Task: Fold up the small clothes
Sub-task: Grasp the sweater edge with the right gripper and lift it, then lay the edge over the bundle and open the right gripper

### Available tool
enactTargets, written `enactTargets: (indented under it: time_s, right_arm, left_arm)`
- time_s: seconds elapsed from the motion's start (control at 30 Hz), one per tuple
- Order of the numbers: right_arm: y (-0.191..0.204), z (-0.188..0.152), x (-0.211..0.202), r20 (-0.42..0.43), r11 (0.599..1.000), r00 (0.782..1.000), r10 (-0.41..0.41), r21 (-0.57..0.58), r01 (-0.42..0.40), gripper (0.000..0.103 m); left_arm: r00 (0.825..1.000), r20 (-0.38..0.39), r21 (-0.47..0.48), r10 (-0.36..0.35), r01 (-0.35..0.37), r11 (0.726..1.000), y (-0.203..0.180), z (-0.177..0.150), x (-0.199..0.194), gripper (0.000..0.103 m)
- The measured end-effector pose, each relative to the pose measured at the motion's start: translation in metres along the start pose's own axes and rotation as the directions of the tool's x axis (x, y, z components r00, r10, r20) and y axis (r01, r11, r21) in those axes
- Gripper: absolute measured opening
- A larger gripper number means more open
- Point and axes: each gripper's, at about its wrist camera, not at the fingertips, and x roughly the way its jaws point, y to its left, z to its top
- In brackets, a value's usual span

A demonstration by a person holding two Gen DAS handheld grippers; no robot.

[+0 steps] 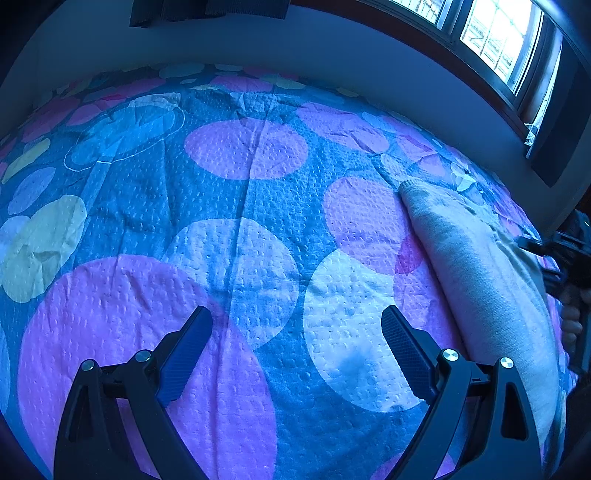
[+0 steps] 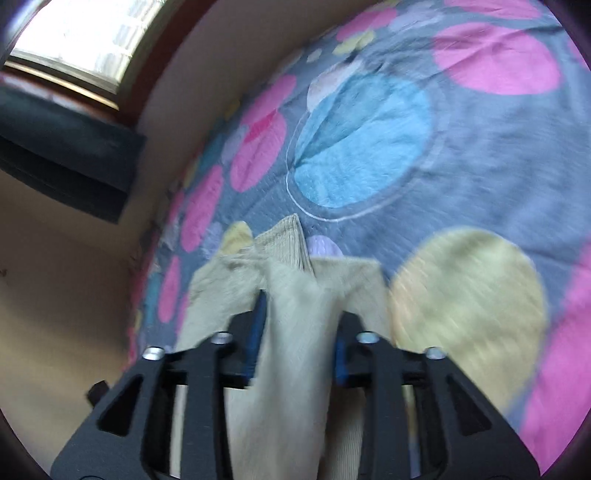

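A pale beige knit garment (image 1: 476, 258) lies folded lengthwise on the right side of the bed, its ribbed cuff pointing away. My left gripper (image 1: 297, 325) is open and empty above the bedspread, to the left of the garment. In the right wrist view my right gripper (image 2: 299, 306) is shut on a bunch of the same beige garment (image 2: 295, 332), which rises between the blue pads; its ribbed edge (image 2: 288, 240) sticks up beyond the fingertips. The right gripper also shows at the right edge of the left wrist view (image 1: 569, 258).
The bed carries a blue quilted bedspread (image 1: 258, 206) with large pink, white and yellow circles. A wall and a bright window (image 1: 495, 33) stand behind the bed. In the right wrist view the bed edge (image 2: 155, 258) and a beige wall lie to the left.
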Motion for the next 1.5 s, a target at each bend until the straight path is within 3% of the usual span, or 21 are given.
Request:
enactTargets:
  time_s: [0.2, 0.37, 0.5, 0.7, 0.87, 1.03, 1.23, 1.5]
  right_arm:
    - [-0.019, -0.065, -0.076, 0.03, 0.994, 0.995, 0.093, 0.053, -0.095, 0.042]
    - [-0.044, -0.122, -0.103, -0.003, 0.973, 0.983, 0.181, 0.144, -0.179, 0.043]
    - [-0.045, -0.144, -0.103, -0.028, 0.96, 0.973, 0.229, 0.173, -0.221, 0.043]
    - [-0.043, -0.152, -0.096, -0.045, 0.959, 0.973, 0.226, 0.184, -0.214, 0.044]
    - [-0.043, -0.157, -0.088, -0.048, 0.955, 0.974, 0.223, 0.211, -0.209, 0.044]
    - [-0.039, -0.159, -0.083, -0.048, 0.958, 0.974, 0.22, 0.197, -0.207, 0.043]
    - [-0.034, -0.155, -0.072, -0.067, 0.963, 0.976, 0.205, 0.192, -0.189, 0.033]
    - [-0.051, -0.156, -0.087, -0.037, 0.958, 0.979, 0.202, 0.216, -0.19, 0.034]
  left_arm:
    - [1.0, 0.013, 0.001, -0.024, 0.024, 1.0, -0.003, -0.003, -0.005, 0.092]
    - [0.999, 0.047, 0.025, -0.02, 0.019, 1.0, -0.015, -0.008, -0.02, 0.092]
    - [0.995, 0.052, 0.013, -0.08, 0.08, 0.997, -0.026, -0.023, -0.043, 0.092]
    - [0.99, 0.043, 0.127, -0.136, 0.129, 0.983, -0.053, -0.063, -0.078, 0.092]
    - [0.995, 0.011, 0.221, -0.095, 0.09, 0.971, -0.076, -0.079, -0.075, 0.092]
    - [0.997, -0.015, 0.19, -0.073, 0.074, 0.979, -0.084, -0.075, -0.061, 0.092]
    - [0.998, -0.057, 0.203, -0.038, 0.048, 0.978, -0.093, -0.076, -0.046, 0.092]
    - [0.996, -0.025, 0.159, -0.08, 0.083, 0.984, -0.085, -0.087, -0.066, 0.092]
